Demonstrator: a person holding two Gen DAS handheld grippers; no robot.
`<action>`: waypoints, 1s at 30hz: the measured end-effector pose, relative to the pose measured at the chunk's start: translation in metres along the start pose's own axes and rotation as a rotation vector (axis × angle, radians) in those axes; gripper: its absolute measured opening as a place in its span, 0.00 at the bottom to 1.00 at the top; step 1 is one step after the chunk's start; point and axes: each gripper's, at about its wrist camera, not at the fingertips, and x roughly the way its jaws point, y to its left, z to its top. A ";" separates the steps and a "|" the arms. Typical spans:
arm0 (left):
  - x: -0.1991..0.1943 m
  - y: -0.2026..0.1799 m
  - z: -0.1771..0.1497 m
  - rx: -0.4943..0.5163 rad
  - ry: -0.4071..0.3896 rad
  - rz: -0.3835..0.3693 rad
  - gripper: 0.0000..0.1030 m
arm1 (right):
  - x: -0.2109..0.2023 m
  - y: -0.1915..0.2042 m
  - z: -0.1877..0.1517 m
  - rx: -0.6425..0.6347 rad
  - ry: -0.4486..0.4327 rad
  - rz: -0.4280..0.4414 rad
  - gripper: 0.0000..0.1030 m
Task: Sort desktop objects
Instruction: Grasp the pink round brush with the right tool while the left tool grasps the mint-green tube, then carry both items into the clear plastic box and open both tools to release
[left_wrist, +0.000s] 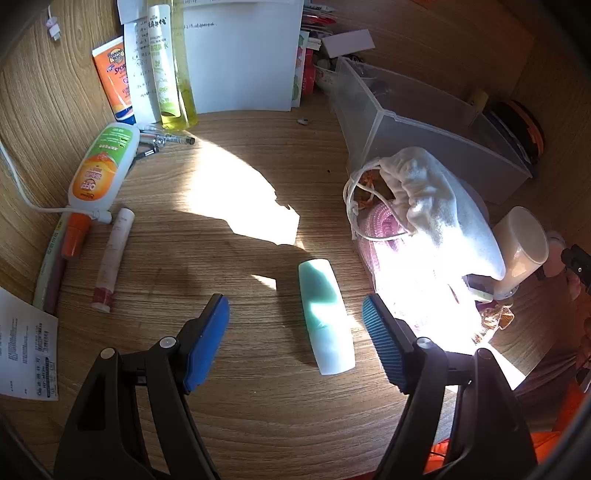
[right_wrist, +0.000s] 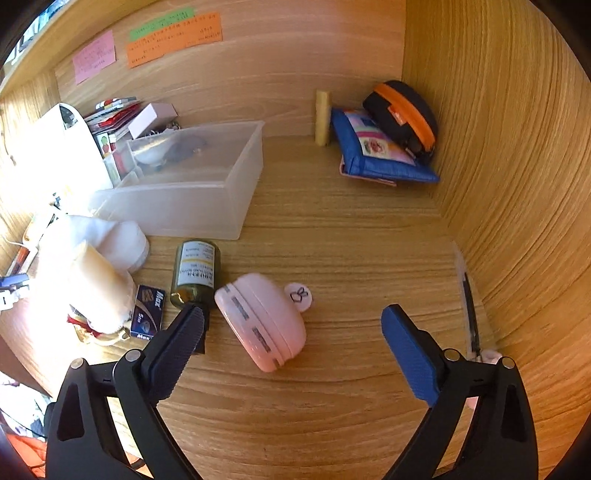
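Both grippers open and empty — left gripper (left_wrist: 295, 314) straddling the pale green tube (left_wrist: 327, 317), right gripper (right_wrist: 291, 325) the pink case (right_wrist: 260, 321) mid-desk — either rounded item may roll or squirt free under an off-centre pinch.

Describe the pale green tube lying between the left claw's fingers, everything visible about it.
The pale green tube is a smooth, rounded, mint-coloured container that looks like plastic, with no label readable. It lies flat on the wooden desk, long axis running away from the camera and slightly slanted. Sunlight and shadow cross it in patches. It sits between the open fingers of the left claw, nearer the right-hand pad; neither pad touches it. Nothing else touches it.
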 end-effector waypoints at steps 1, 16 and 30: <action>0.002 -0.001 -0.001 0.003 0.002 0.004 0.71 | 0.000 -0.001 -0.001 0.001 0.001 0.002 0.93; 0.011 -0.017 0.001 0.096 -0.054 0.085 0.24 | 0.031 0.016 -0.003 -0.021 0.088 0.124 0.53; -0.016 -0.011 0.031 0.061 -0.175 0.070 0.24 | 0.021 0.011 0.013 -0.011 0.020 0.104 0.41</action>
